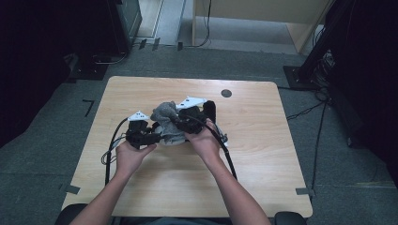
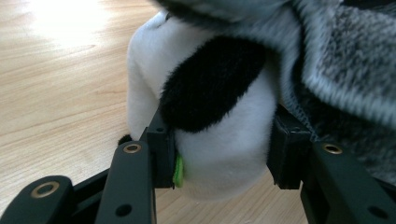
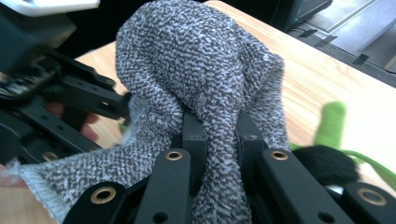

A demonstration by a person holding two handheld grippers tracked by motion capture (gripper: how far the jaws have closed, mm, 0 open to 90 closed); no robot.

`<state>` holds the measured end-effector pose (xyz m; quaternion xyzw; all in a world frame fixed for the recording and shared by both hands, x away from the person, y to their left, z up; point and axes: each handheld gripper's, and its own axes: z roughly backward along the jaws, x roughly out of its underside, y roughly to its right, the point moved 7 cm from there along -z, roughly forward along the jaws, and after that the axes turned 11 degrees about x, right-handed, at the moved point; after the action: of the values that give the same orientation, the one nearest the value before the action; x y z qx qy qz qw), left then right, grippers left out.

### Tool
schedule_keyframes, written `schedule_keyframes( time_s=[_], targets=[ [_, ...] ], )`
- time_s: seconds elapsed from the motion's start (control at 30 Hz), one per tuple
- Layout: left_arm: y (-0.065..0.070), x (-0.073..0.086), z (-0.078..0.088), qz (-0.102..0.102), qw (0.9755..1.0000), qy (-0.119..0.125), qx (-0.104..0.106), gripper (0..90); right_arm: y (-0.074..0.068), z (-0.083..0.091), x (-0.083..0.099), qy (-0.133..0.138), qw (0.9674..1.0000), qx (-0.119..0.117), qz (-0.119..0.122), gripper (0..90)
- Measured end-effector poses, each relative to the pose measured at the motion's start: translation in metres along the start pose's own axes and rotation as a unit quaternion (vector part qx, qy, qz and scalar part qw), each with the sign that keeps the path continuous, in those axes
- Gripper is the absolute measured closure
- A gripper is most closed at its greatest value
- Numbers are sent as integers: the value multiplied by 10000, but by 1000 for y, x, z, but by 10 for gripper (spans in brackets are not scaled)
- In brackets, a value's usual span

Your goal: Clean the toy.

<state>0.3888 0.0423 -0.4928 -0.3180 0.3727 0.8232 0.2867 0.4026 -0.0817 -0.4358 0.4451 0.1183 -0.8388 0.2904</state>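
Near the middle of the wooden table (image 1: 263,154), a black-and-white plush toy (image 2: 219,116) sits wrapped in a grey knitted cloth (image 1: 165,112), and both hand-held grippers meet at this bundle. The left gripper (image 1: 149,136) comes at it from the left side: its jaws stand partly closed with the toy's white body pressed between the pads, a black furry patch just above them. The right gripper (image 1: 183,125) reaches in from the right and above, its jaws nearly shut — pinching a fold of the grey cloth that rises in a hump over them.

The high view gives the layout: the two hands close together, the bundle between them, a black part of the toy sticking up behind the right gripper. The left gripper view shows the toy itself, with a green scrap (image 2: 178,170) against the left pad and the cloth draped over the toy's upper right. The right gripper view shows the weave of the cloth, the left gripper touching its far-left edge, and green pieces (image 3: 332,120) lying beside a black furry lump (image 3: 327,164) on the table.
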Motion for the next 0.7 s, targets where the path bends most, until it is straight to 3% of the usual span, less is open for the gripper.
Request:
schedule_keyframes(
  time_s=[0.13,0.23,0.33,0.5,0.6,0.7],
  targets=[
    [-4,0,-1,92,9999,47,82,534,19,2,7,-102,9990,408,159,798],
    [-3,0,-3,-71,9999,12,80,533,34,9,13,-140,9992,367,18,799],
    [-4,0,-3,-34,9999,17,110,533,46,17,14,-88,9985,540,32,798],
    [-7,1,-2,10,9999,-27,160,531,75,32,15,-84,9963,822,-252,800],
    [-7,0,-3,6,9998,-4,181,530,91,40,21,-88,9961,705,-526,800],
    [-8,0,-3,26,9998,-8,214,529,100,48,23,-27,9956,761,-550,800]
  ],
)
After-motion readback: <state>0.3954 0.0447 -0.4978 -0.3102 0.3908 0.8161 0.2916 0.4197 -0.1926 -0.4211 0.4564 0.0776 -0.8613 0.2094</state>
